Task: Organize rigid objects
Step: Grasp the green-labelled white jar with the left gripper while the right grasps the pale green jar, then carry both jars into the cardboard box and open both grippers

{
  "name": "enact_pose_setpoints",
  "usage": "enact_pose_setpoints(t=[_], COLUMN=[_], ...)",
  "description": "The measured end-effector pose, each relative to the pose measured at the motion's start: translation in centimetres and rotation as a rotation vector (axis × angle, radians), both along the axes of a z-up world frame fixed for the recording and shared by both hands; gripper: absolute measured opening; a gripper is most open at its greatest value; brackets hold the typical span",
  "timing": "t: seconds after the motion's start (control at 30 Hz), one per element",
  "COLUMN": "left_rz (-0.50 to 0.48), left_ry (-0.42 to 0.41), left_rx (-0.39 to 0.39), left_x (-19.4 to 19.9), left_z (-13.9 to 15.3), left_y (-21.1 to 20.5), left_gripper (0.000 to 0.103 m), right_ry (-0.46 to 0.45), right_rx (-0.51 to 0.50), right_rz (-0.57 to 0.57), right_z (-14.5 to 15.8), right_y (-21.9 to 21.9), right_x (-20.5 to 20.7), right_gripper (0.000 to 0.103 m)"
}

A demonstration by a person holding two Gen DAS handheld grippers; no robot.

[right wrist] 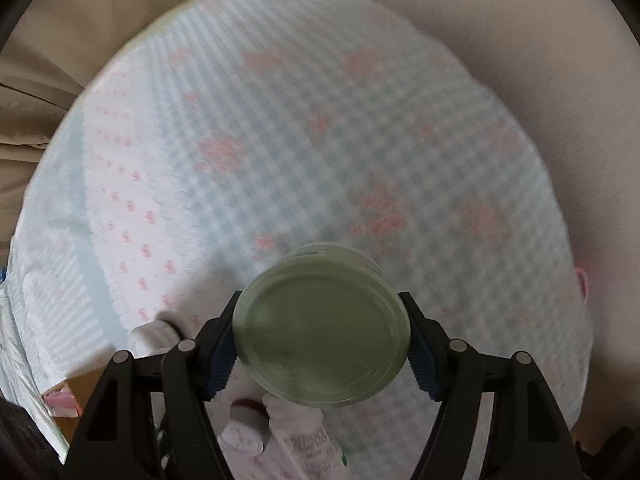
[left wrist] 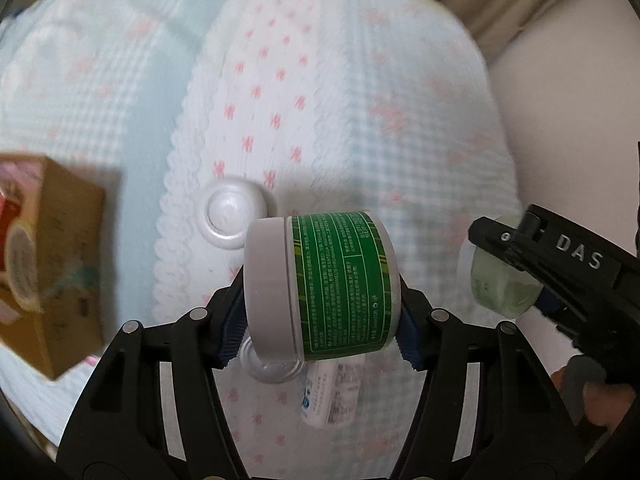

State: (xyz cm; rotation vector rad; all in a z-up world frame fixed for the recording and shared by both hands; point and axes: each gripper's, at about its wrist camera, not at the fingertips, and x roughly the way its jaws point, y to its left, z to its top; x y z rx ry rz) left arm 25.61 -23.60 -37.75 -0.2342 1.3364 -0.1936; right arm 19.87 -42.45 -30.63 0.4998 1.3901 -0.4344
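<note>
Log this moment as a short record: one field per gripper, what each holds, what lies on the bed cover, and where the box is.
left gripper: shut on green-label jar, held on its side, white lid to the left
right gripper: shut on pale green jar, flat round face toward the camera
surface: checked blue-and-white bed cover with pink flowers
loose items: white round cap on the cover; white tube lying below the held jar
cardboard box: at left edge, items inside, blurred

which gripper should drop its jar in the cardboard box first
Left, probably. The left hand-held gripper, holding the green-labelled jar, has the cardboard box close on its left; the right hand-held gripper holds the pale green jar farther away.
</note>
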Motion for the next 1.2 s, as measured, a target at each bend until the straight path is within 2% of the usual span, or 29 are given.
enact_pose_setpoints(t=[0.17,0.3,0.43,0.6,0.77,0.97,1.2], left_rz=[-0.09,-0.139,-0.129,-0.078,-0.041,0.017,-0.012], left_ry=[-0.12,-0.209,-0.284,-0.318,-0.335,-0.349,-0.337], left_rx=[-0.011,-0.011,-0.019,-0.028,-0.007,0.008,-0.002], left_x=[-1.1,-2.3,-4.0,-6.2,-9.4,-10.9,-10.2], left_z=[6.4,11.8,17.4,21.7,24.3,25.2,24.8], left_y=[1.3,3.2,6.7,11.3,16.6,23.6,32.2], left_gripper=[0.058,0.057,0.055,0.052,0.052,0.052,0.052], right_ry=[-0.094,-0.181,-0.271,-0.354,-0.417,-0.425,-0.416], right_rx=[-0.084,-0.139,-0.158,-0.161,-0.116,-0.064,-0.04], right_rz=[0.106,0.203,0.264,0.367,0.438,0.515,0.515], right_z=[6.6,13.2,18.9,23.6,24.7,24.5,24.2], right_y=[1.5,3.2,5.4,9.4,14.2,20.9,28.7], right_x=[-1.6,-3.5,-5.7,-7.2,-8.5,-9.2,-9.7], right_gripper=[0.068,0.068,0.068,0.068,0.068,0.068,0.068])
